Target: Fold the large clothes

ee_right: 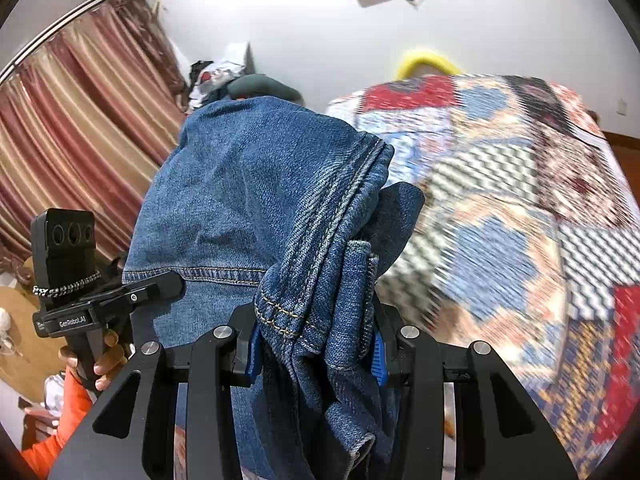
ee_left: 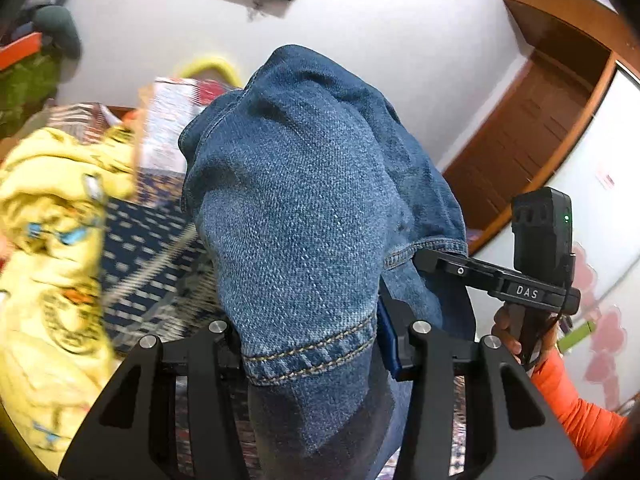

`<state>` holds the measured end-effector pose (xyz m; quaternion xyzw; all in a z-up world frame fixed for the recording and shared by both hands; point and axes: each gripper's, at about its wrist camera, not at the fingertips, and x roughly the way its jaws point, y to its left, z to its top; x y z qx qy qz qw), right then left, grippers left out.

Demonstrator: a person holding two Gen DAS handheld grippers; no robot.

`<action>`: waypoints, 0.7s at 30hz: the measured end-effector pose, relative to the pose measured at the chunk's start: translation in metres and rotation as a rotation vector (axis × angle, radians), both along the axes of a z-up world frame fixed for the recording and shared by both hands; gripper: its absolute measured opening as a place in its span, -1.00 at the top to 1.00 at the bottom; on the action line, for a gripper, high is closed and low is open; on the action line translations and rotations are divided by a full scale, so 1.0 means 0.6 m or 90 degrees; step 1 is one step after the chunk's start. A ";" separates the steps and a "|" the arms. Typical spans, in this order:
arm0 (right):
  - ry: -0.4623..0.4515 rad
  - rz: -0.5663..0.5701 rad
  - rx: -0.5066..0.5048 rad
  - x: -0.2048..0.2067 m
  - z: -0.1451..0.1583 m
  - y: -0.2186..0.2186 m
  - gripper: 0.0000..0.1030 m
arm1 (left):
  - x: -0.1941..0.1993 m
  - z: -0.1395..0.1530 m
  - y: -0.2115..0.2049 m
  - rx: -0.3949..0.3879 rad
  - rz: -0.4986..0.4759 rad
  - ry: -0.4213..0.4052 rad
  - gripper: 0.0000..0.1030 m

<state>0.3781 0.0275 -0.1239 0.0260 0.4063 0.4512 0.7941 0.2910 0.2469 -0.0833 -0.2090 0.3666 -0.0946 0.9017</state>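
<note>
Two grippers share one garment: blue denim jeans (ee_left: 304, 208), bunched and lifted clear above the patterned bedspread (ee_right: 500, 216). Left gripper (ee_left: 316, 344) is clamped on a stitched hem, cloth filling the gap between its fingers. Right gripper (ee_right: 316, 352) is closed on a thick wad of seam and folded layers between its blue pads (ee_right: 378, 360).

Risks, as judged:
- Right grip holds several layers at once; uneven bite could let one layer slide out and spoil the fold line.
- Heavy denim hanging below both grips may drag a hem free.
- Background blur suggests quick motion; a swing could twist the fabric or carry it toward the yellow garment (ee_left: 52, 240) lying on the bed.

Readable text: "DAS" on the right unit in the left view; "GenRobot.AI", roughly, on the left unit in the right view.
</note>
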 end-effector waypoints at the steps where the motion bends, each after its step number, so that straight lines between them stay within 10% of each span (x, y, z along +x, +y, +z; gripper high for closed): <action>1: 0.000 0.004 0.002 0.008 -0.005 0.018 0.27 | 0.004 -0.001 0.023 0.006 0.010 0.002 0.09; 9: 0.035 0.012 -0.012 0.063 -0.071 0.143 0.27 | 0.068 -0.071 0.161 0.006 0.052 0.053 0.09; 21: 0.100 -0.022 -0.117 0.181 -0.219 0.241 0.26 | 0.209 -0.307 0.271 -0.067 0.111 0.188 -0.12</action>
